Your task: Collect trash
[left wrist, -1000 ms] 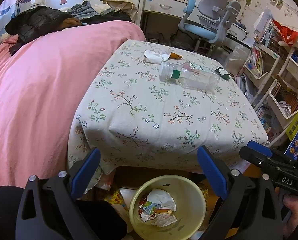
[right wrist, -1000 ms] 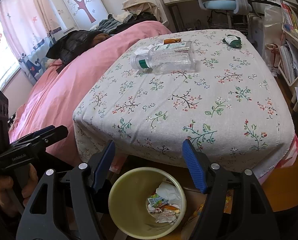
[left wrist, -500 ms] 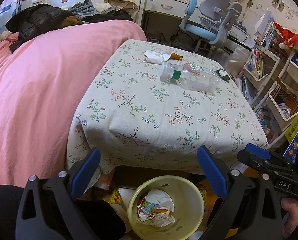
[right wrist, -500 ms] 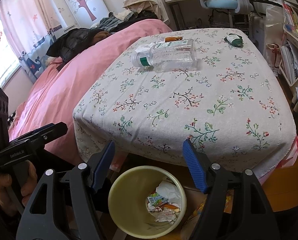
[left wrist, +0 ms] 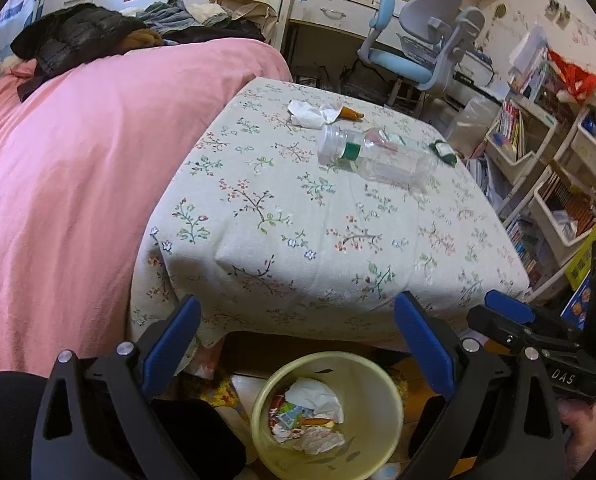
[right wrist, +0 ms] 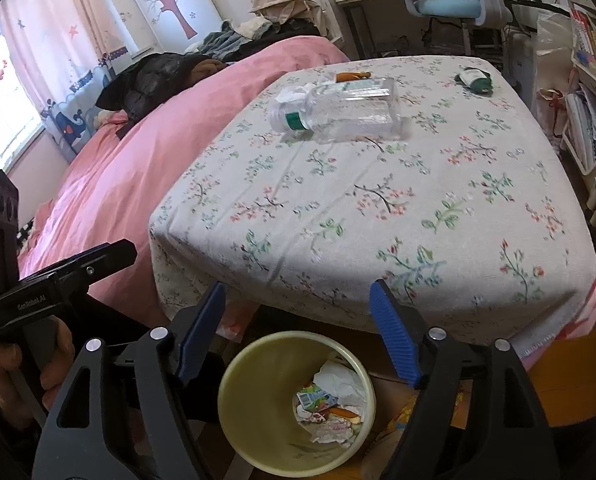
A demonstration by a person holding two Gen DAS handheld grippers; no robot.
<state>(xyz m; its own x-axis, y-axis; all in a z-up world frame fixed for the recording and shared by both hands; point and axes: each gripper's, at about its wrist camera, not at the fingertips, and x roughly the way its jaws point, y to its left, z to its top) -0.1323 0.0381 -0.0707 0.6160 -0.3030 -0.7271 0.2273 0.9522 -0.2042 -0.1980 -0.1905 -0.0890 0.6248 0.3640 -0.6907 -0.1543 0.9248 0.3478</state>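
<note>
While both grippers hang over the yellow bin (right wrist: pixel 296 404) at the near edge of the table (right wrist: pixel 378 200), neither carries anything: the right gripper (right wrist: pixel 298 332) has its jaws opening with only air between the blue pads, and the left gripper (left wrist: pixel 298 344) stands wide apart and empty too. The bin already holds crumpled paper and wrappers, so I'd judge a drop is just done and the next pick is due. The clear plastic bottle (left wrist: pixel 376 158) lies on its side well up the flowered cloth, long axis running roughly across the table, its neck with the green band pointing toward the pink bed (left wrist: pixel 78 160), its base toward the shelves. Beyond it sit a crumpled white paper (left wrist: pixel 308 114), a small orange wrapper (left wrist: pixel 352 113) just beside that, and a dark green scrap (right wrist: pixel 476 80) near the far corner. For the bottle, I'd come in across the body rather than along it, jaws straddling the middle, and close gently, since thin plastic will likely buckle or roll away
</note>
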